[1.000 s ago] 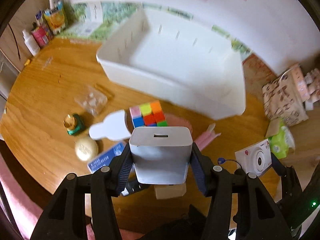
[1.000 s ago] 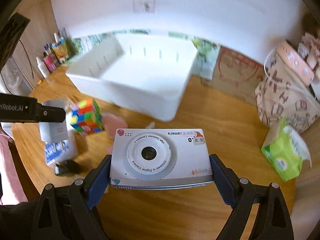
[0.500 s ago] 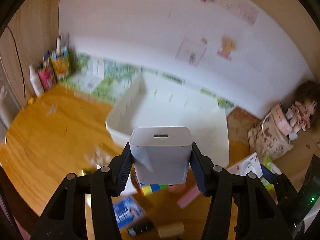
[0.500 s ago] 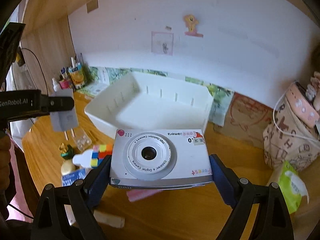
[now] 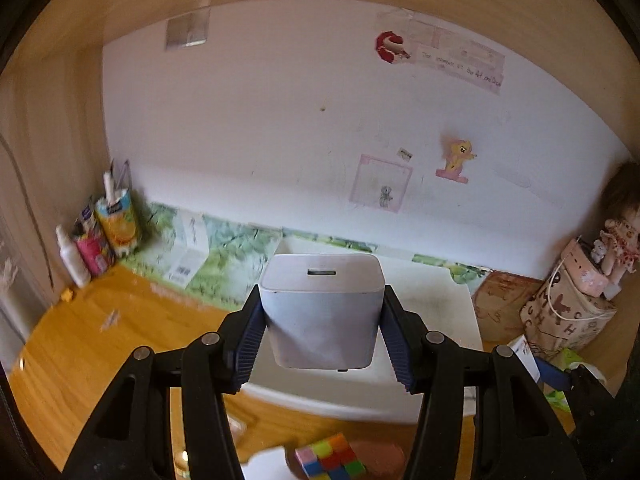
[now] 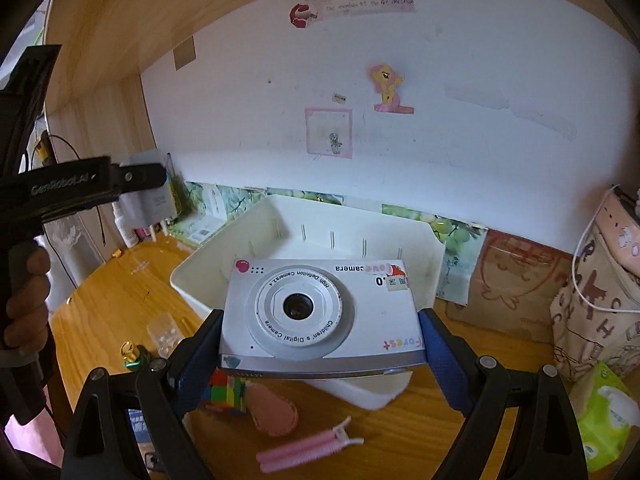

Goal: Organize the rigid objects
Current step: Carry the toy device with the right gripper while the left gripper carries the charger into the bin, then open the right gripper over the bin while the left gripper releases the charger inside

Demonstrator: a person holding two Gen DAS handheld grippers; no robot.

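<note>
Both views have tilted up since the earlier frames, the bin (image 6: 304, 236) now low. Left hand-held gripper (image 5: 320, 332) clamps a white charger (image 5: 322, 308); right hand-held gripper (image 6: 320, 354) clamps a toy camera (image 6: 320, 312) (held by its ends). Either could slip above the cluttered wooden worktop (image 6: 120, 280), beneath a stickered white wall.

The left gripper (image 5: 322, 334) clamps a white charger block (image 5: 322, 308) between its blue-padded fingers (image 5: 249, 336), slot face up. Behind and below the block sits the white bin (image 5: 452, 320) on the wooden bench (image 5: 100, 344). Nearer than the bin lies a colour cube (image 5: 330, 456). Left of the bin, bottles (image 5: 96, 240) stand against the wall; right of it, a patterned bag (image 5: 568, 320).
</note>
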